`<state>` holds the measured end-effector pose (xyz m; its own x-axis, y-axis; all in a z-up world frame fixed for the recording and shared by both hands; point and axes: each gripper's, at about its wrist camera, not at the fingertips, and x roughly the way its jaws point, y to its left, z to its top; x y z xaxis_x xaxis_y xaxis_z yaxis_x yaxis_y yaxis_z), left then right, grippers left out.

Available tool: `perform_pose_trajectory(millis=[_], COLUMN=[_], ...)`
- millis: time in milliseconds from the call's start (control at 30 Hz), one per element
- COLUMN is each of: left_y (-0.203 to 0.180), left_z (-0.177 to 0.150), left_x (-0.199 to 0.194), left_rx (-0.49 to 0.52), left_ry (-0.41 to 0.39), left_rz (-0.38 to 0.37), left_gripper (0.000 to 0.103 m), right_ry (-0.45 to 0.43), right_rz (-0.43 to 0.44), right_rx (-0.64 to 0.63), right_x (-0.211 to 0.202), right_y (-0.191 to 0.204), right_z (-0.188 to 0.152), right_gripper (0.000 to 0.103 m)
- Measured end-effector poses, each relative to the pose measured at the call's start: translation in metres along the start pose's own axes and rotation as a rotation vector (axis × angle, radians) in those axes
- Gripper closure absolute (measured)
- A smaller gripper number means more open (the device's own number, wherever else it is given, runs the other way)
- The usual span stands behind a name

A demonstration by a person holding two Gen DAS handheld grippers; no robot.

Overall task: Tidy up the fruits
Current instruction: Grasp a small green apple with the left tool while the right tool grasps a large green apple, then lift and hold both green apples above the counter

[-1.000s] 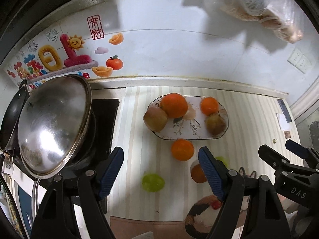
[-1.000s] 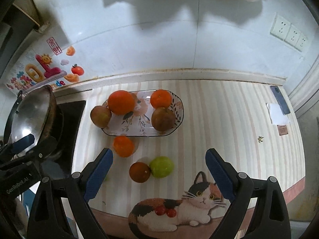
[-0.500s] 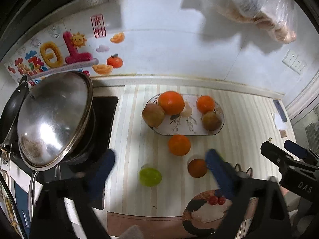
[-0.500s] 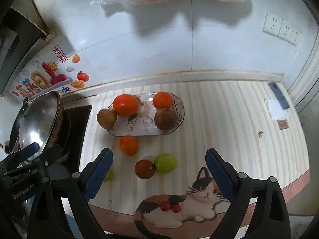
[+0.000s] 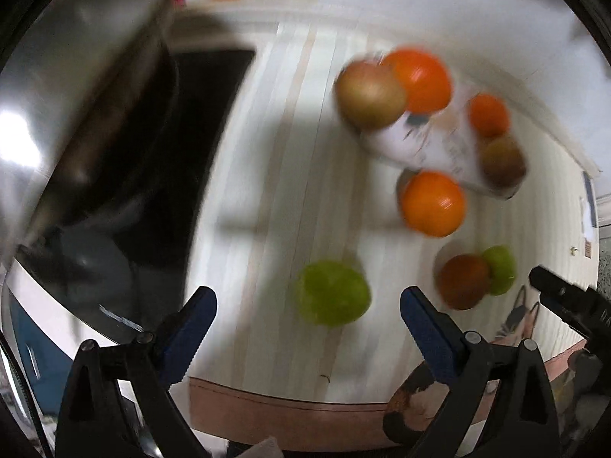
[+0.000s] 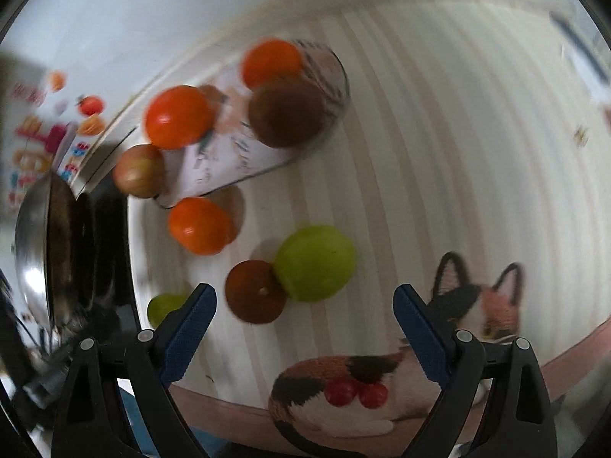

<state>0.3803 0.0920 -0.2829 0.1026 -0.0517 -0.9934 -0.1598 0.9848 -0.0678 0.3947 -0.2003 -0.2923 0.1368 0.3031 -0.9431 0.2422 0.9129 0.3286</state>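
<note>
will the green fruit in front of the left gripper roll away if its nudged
Probably. The green fruit looks round and smooth and sits loose on the flat striped counter, so an off-centre push would likely send it rolling. Its skin looks glossy, so it may slip in the left gripper, whose jaws stand wide.

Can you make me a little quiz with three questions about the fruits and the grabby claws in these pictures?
1. Where does the dark reddish-brown fruit lie?
A. on the plate
B. on the counter, right by the bigger green fruit
C. on the pot lid

2. How many fruits are on the flowered plate?
A. two
B. four
C. seven

3. How are the jaws of the right gripper?
A. wide open with nothing held
B. shut on an orange
C. shut on the plate

Answers:
1. B, it sits on the striped counter against the green fruit.
2. B, two orange and two brownish fruits sit on it.
3. A, the blue fingers stand far apart, pressing on nothing.
</note>
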Motion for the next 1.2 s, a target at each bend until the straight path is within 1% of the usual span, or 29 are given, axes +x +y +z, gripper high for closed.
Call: perform_pose_trajectory(millis=[67,200,267,300,333,367,400,500,700,767,833,933,1033,1167,1200], left_y=[-0.001,-0.008,-0.010,-0.012,-0.015,-0.017,-0.020,-0.029,-0.059,-0.068,-0.073,-0.071,-0.066,-0.067,-0.068], left_z=[0.001,0.003,0.005,0.005,0.006,0.005,0.004,-0.002,-0.030,-0.035,-0.034,-0.031,-0.030,-0.035,-0.023], left_x=[0.019,0.050,0.059,0.062,0.062,0.062,0.061,0.058,0.051,0.051,0.051,0.051,0.052,0.045,0.045], left_rx=[-0.005,0.002,-0.005,-0.002,0.009,0.017,0.020,0.052,0.141,0.169,0.182,0.168,0.158,0.158,0.162], left_ry=[0.050,0.124,0.137,0.130,0.117,0.106,0.093,0.064,0.060,0.050,0.041,0.052,0.059,0.047,0.041], left_rz=[-0.005,-0.020,-0.027,-0.030,-0.025,-0.032,-0.033,-0.001,-0.011,0.000,0.012,-0.001,-0.010,-0.020,-0.023], left_gripper=[0.004,0.005,0.006,0.017,0.036,0.042,0.044,0.045,0.045,0.045,0.045,0.045,0.045,0.046,0.047], right_ry=[0.041,0.089,0.113,0.121,0.126,0.124,0.109,0.101,0.148,0.141,0.142,0.150,0.153,0.115,0.097], right_rz=[0.044,0.045,0.061,0.073,0.079,0.076,0.076,0.035,-0.071,-0.070,-0.065,-0.062,-0.061,-0.051,-0.058], right_rx=[0.036,0.074,0.097,0.104,0.104,0.096,0.086,0.044,-0.107,-0.122,-0.107,-0.079,-0.084,-0.088,-0.093], right_x=[0.016,0.045,0.056,0.061,0.065,0.068,0.068,0.066,0.062,0.062,0.063,0.064,0.062,0.054,0.051], right_y=[-0.006,-0.012,-0.014,-0.015,-0.014,-0.013,-0.011,-0.008,-0.005,-0.004,-0.004,-0.006,-0.008,-0.018,-0.019], right_z=[0.007,0.014,0.017,0.018,0.019,0.020,0.021,0.018,-0.007,-0.012,-0.013,-0.012,-0.014,-0.015,-0.015], right_gripper=[0.015,0.019,0.030,0.034,0.038,0.038,0.038,0.038,0.038,0.038,0.038,0.038,0.038,0.038,0.039])
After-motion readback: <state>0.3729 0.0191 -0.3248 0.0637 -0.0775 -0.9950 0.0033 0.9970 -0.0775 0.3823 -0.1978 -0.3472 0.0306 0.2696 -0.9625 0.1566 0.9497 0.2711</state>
